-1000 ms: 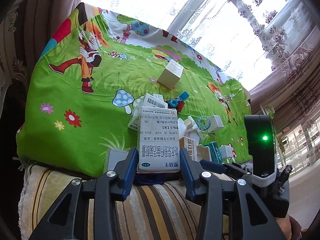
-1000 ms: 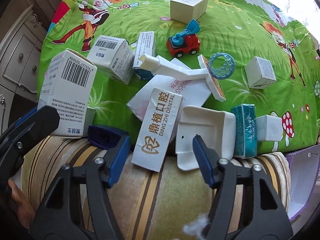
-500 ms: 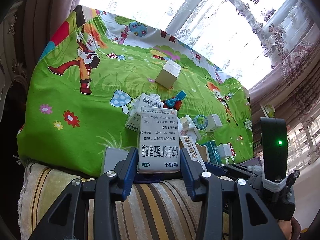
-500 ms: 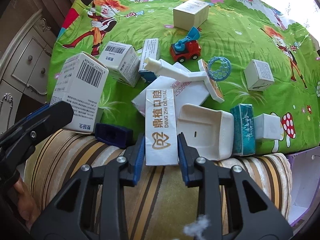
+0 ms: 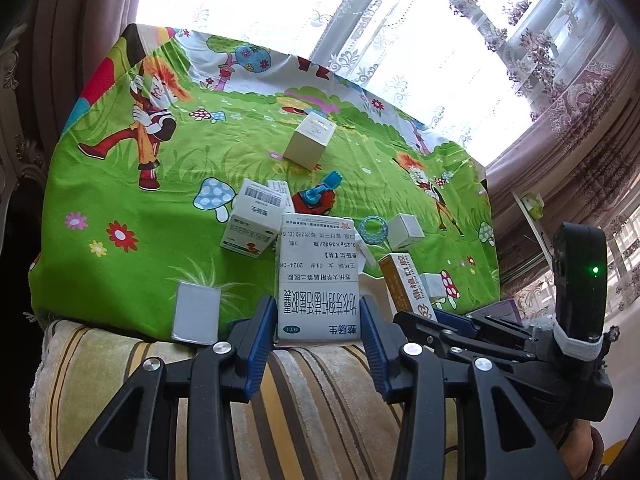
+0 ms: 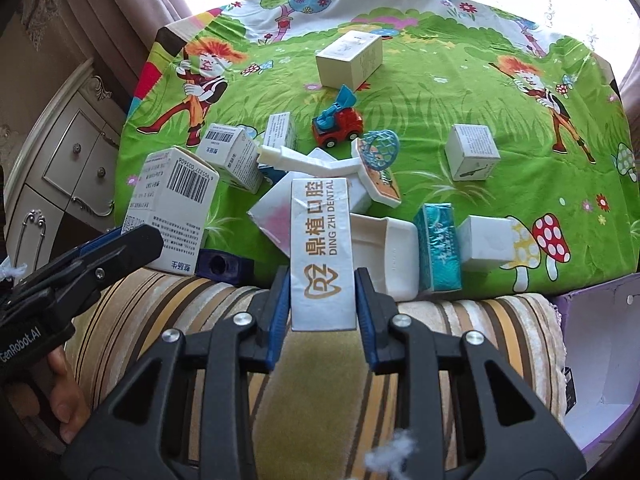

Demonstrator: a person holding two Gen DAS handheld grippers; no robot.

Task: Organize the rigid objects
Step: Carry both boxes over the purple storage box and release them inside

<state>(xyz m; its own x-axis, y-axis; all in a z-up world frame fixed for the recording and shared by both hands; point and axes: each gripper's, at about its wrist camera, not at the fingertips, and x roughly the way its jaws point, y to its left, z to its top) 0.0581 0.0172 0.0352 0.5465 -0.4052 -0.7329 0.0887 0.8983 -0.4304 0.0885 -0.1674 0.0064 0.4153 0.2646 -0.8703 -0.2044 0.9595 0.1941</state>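
Observation:
My left gripper [image 5: 319,320] is shut on a white medicine box [image 5: 318,276] with black Chinese print, held above the striped table edge. That box also shows in the right wrist view [image 6: 172,208]. My right gripper [image 6: 322,300] is shut on a white "DING ZHI DENTAL" box [image 6: 322,248] with gold lettering, lifted off the pile; it also shows in the left wrist view [image 5: 404,292]. The pile on the green cartoon cloth [image 6: 440,92] holds a white plastic tray [image 6: 384,256], a teal packet [image 6: 438,252] and several small white boxes.
A red and blue toy truck [image 6: 338,122], a blue mesh ring [image 6: 382,142], a cream box [image 6: 350,58] and a white cube box [image 6: 472,152] lie further back. A purple-edged box [image 6: 596,360] stands open at the right. A small grey box [image 5: 196,318] sits at the left.
My right gripper closed on the dental box and lifted it back off the pile. My left gripper kept its hold on the medicine box and pulled back a little.

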